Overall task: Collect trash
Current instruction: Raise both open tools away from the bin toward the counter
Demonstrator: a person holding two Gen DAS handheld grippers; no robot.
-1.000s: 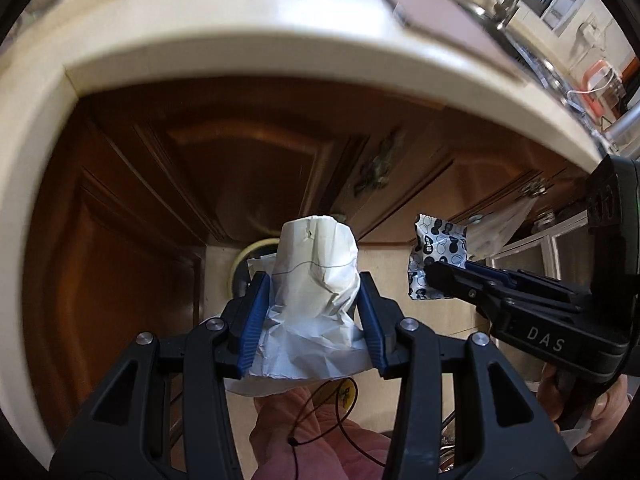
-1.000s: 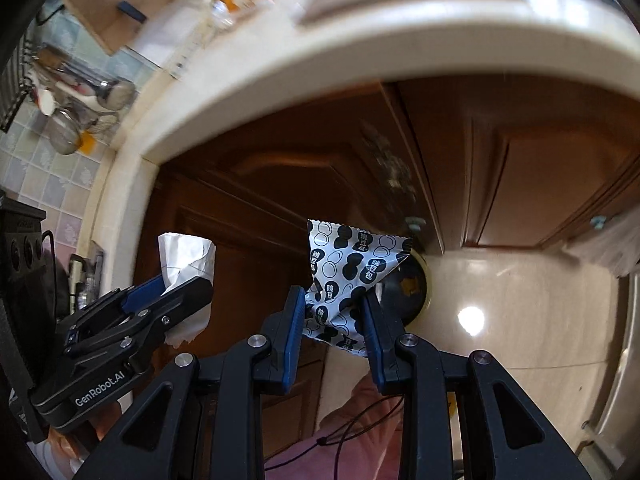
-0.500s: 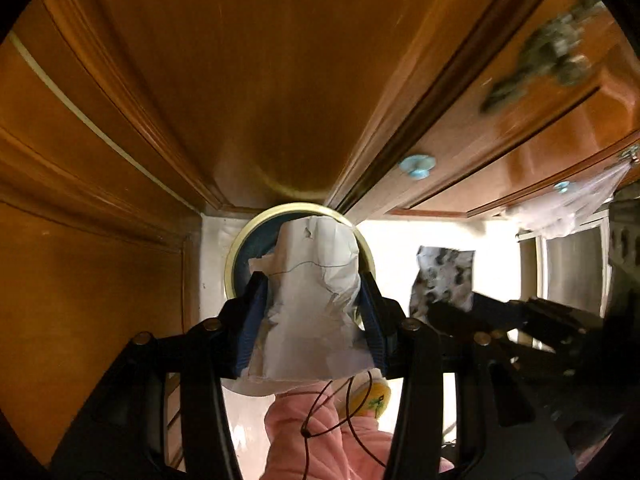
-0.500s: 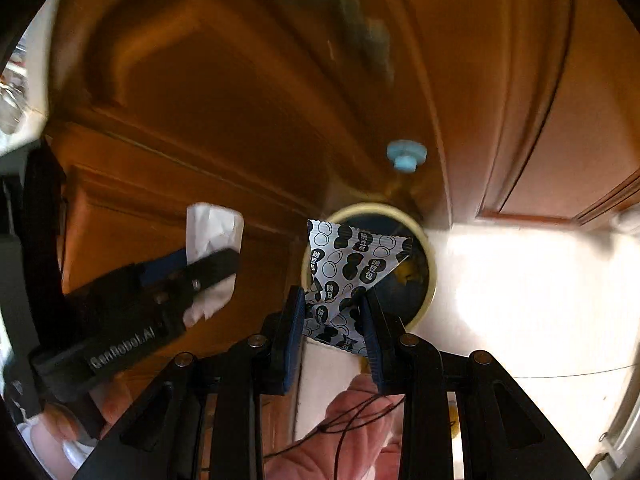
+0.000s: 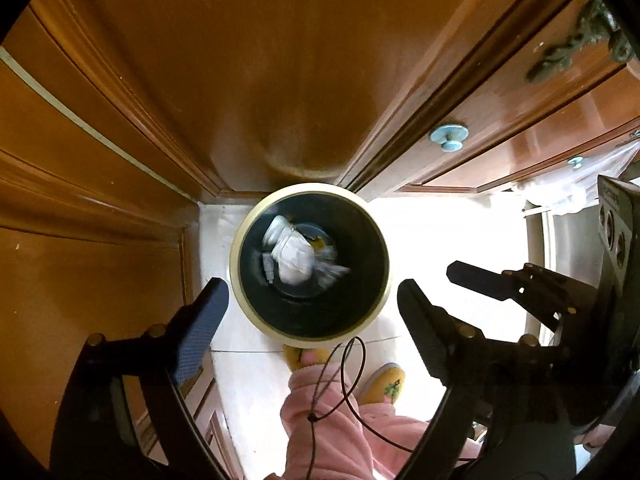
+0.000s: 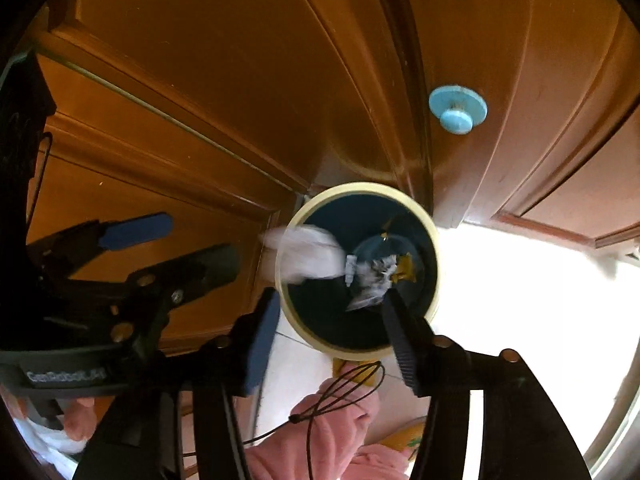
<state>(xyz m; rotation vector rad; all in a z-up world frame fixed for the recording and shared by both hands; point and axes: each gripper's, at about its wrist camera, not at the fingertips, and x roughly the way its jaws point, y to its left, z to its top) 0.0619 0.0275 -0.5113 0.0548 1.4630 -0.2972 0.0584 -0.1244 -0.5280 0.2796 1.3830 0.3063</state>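
Both pairs of fingers stand wide apart with nothing between them; our left gripper [image 5: 312, 300] and our right gripper [image 6: 328, 316] hang above the round bin [image 5: 236, 264], which sits on the pale floor [image 5: 440, 232] against the wooden cupboard doors [image 5: 260, 80]; white crumpled paper [image 5: 292, 254] shows blurred inside the bin's dark well, and on the right camera it smears across the cream rim; a patterned wrapper [image 6: 374, 280] shows deeper inside, also blurred; a blue knob [image 6: 458, 110] sits on the door above the bin; pink sleeves and yellow slippers [image 5: 384, 384] show below.
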